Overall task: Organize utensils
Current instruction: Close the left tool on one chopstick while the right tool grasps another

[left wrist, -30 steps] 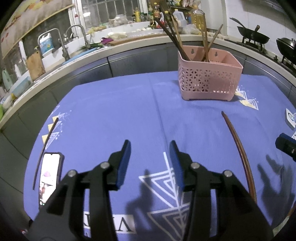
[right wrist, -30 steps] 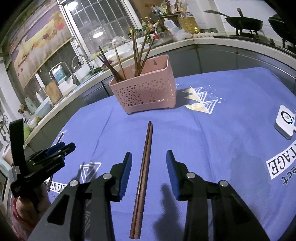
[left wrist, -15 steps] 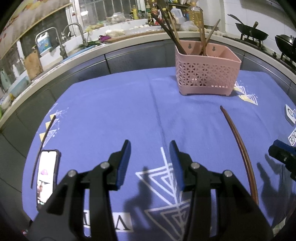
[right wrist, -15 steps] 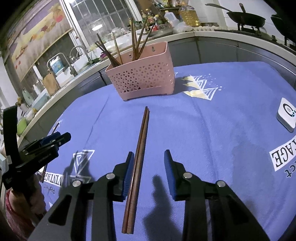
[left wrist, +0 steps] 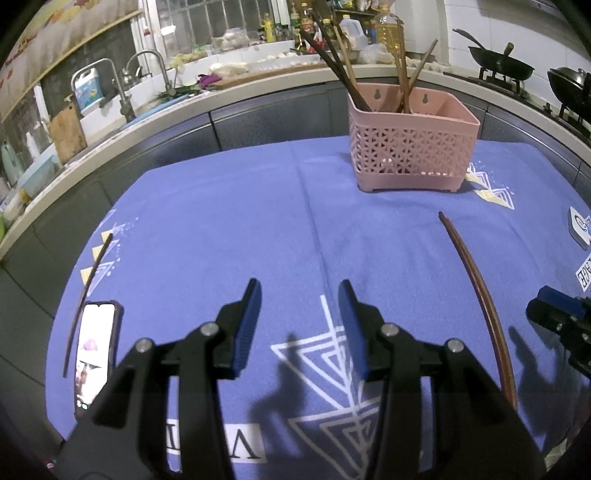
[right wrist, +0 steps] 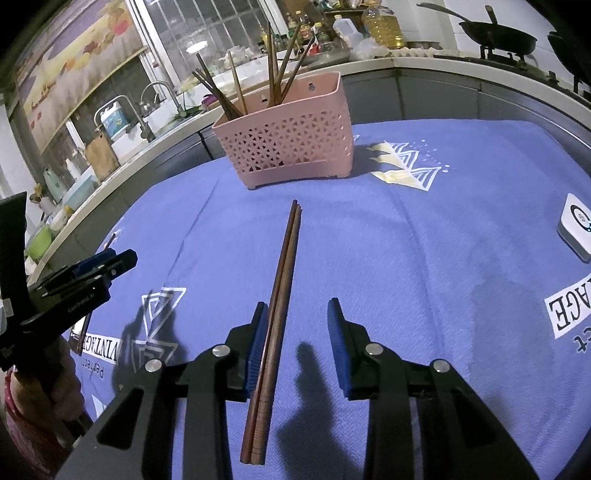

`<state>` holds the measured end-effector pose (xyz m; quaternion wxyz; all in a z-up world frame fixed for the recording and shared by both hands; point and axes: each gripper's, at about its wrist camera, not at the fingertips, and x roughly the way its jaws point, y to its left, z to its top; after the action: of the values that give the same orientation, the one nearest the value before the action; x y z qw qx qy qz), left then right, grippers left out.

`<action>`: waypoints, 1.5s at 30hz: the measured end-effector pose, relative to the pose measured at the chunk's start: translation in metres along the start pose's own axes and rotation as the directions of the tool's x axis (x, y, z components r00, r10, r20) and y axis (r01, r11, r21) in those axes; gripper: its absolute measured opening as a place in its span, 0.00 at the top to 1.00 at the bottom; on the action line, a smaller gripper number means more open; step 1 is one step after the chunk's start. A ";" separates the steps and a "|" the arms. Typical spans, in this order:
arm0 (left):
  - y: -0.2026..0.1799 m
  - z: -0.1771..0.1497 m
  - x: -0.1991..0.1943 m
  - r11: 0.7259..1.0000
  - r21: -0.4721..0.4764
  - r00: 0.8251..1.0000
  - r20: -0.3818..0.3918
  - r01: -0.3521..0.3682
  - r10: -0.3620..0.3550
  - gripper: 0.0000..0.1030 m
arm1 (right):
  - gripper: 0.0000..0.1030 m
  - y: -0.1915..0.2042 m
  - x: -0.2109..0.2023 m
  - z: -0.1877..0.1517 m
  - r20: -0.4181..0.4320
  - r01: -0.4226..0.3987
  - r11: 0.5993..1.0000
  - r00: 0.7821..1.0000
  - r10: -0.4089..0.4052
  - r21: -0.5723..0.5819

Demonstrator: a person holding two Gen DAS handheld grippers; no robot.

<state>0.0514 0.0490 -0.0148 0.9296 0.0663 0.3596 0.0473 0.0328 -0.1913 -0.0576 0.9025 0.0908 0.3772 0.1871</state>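
White device (right wrist: 577,226) and right hand-held gripper (left wrist: 561,325) cut by frame edges

Brown chopstick pair (right wrist: 279,306) flat on cloth, between right gripper (right wrist: 297,317) fingers, hugging left pad; pink holder (right wrist: 286,138) w/ chopsticks ahead.

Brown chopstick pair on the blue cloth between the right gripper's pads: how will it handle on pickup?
The chopstick pair looks thin, stiff and light. Two loose sticks side by side, so they may split or scissor when squeezed. The right gripper sits near one end, so the far tips will likely droop.

Home kitchen; sink faucet (left wrist: 147,70), woks (left wrist: 498,66) on stove, oil bottles (right wrist: 384,26) along counter
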 end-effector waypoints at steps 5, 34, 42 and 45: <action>0.000 0.000 0.000 1.000 -0.001 1.000 -0.004 0.001 -0.001 0.60 | 0.75 0.003 0.005 -0.002 -0.017 -0.002 1.000 1.000 0.002 -0.015; -0.055 0.010 0.013 0.989 0.080 0.990 -0.072 0.128 -0.122 0.49 | 0.94 -0.006 0.024 -0.015 -0.041 0.115 0.990 0.992 -0.119 -0.078; -0.101 0.023 0.031 0.977 0.162 0.988 -0.083 0.142 -0.129 0.35 | 0.94 -0.027 0.002 -0.030 -0.059 0.062 0.998 0.996 -0.062 -0.002; -0.116 0.018 0.044 0.970 0.194 0.984 -0.126 0.148 -0.125 0.41 | 0.93 -0.030 -0.002 -0.033 -0.067 0.023 1.000 0.998 -0.022 0.015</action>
<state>0.1005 -0.0614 -0.0495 0.8971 0.1331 0.4184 -0.0501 0.0164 -0.2185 -0.0884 0.8907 0.0875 0.4097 0.1768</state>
